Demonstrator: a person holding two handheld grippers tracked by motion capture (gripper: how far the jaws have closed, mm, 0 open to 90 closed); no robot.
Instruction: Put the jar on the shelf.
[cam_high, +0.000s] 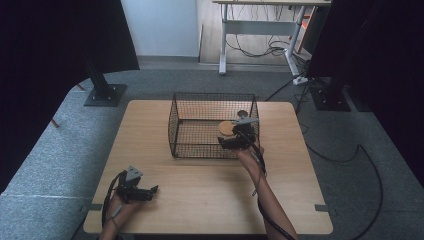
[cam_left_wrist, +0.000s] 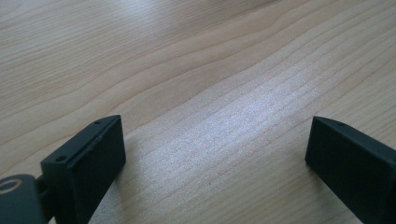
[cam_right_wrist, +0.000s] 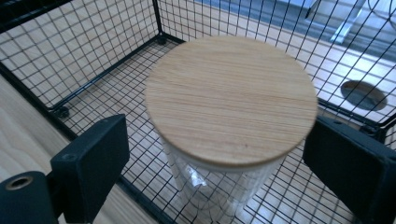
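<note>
One glass jar (cam_right_wrist: 219, 186) with a bamboo lid (cam_right_wrist: 231, 98) stands in the wire basket (cam_high: 212, 125), at its 4 o'clock corner. It looks rigid, slippery and fragile, so grip the body under the lid. The right hand-held gripper (cam_right_wrist: 217, 163) is spread around it, not touching; the left hand-held gripper (cam_left_wrist: 215, 154) rests spread over the desk (cam_left_wrist: 196, 70).

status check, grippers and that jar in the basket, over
Left gripper open, on bare table. Right gripper open around clear glass jar with round bamboo lid, inside black wire basket. Nothing blocking.

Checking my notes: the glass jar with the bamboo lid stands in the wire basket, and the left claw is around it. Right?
Not quite: it is the right claw that flanks the glass jar with the bamboo lid in the wire basket, as the right gripper view shows. The left claw rests on bare table.
</note>
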